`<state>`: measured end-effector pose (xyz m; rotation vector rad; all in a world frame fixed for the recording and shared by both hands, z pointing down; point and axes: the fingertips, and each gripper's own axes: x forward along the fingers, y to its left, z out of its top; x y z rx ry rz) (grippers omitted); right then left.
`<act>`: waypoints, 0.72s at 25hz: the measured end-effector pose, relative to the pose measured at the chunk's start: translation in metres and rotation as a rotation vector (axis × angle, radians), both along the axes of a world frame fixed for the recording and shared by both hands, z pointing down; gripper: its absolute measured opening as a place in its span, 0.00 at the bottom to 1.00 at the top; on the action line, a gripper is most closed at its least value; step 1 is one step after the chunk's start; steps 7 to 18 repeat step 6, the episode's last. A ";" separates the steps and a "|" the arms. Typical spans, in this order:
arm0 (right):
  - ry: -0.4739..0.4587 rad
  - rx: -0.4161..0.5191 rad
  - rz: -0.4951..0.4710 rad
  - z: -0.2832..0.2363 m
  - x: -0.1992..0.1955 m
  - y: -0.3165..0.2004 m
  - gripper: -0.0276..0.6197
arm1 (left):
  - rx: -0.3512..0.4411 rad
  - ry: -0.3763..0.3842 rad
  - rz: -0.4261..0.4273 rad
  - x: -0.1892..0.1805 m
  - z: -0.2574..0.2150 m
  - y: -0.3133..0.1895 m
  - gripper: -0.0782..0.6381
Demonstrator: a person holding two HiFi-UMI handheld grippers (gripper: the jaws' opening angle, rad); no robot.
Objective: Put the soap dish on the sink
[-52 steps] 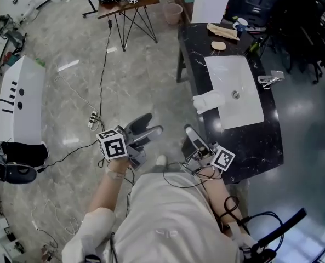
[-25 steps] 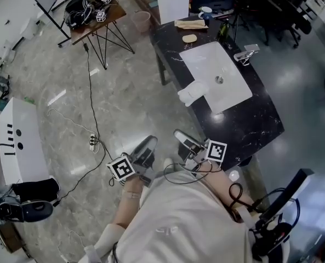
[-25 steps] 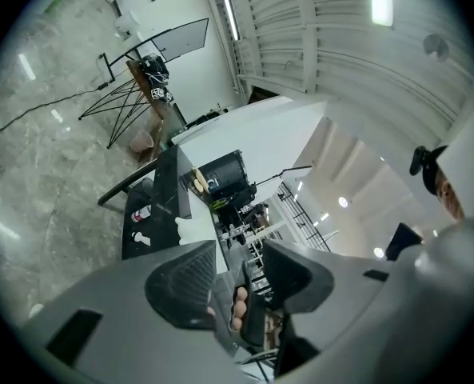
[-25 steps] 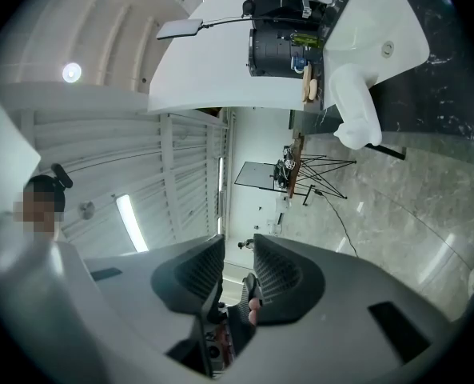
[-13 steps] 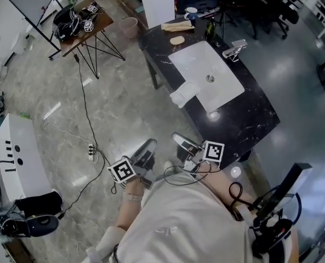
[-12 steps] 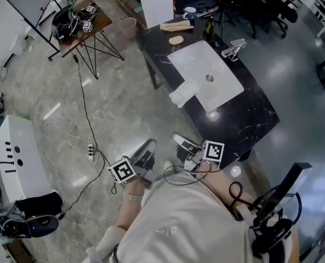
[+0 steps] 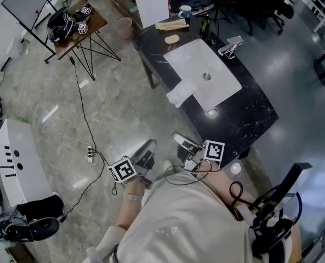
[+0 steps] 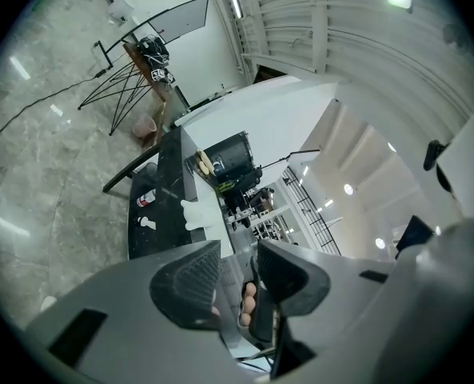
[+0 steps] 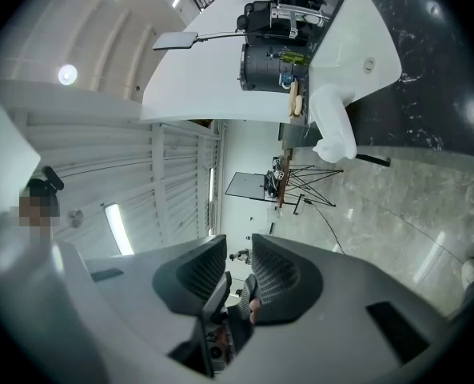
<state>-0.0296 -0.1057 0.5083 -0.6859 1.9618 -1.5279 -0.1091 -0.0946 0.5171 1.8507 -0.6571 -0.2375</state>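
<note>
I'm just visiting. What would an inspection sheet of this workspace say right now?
Surface: black counter with a white sink set in.
Job's things: soap dish, apparently the wooden piece at the counter's far end, not on the sink.
Clutter: white cloth at the sink's corner; tan oval, maybe soap; dark bottle.
Grippers: left tool and right tool both shut, empty.
Cables: black cable across floor to power strip.
Surroundings: side table, bin.

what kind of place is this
Probably a lab or workshop staged for recording, not a real bathroom: a freestanding black marble-look counter holding a white rectangular sink basin stands on an open grey polished stone floor, near a small wooden table on black wire legs piled with cables.
</note>
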 end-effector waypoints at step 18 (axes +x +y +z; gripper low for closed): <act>-0.004 -0.005 0.018 0.005 0.007 -0.006 0.22 | -0.027 -0.018 0.003 0.003 0.011 -0.006 0.29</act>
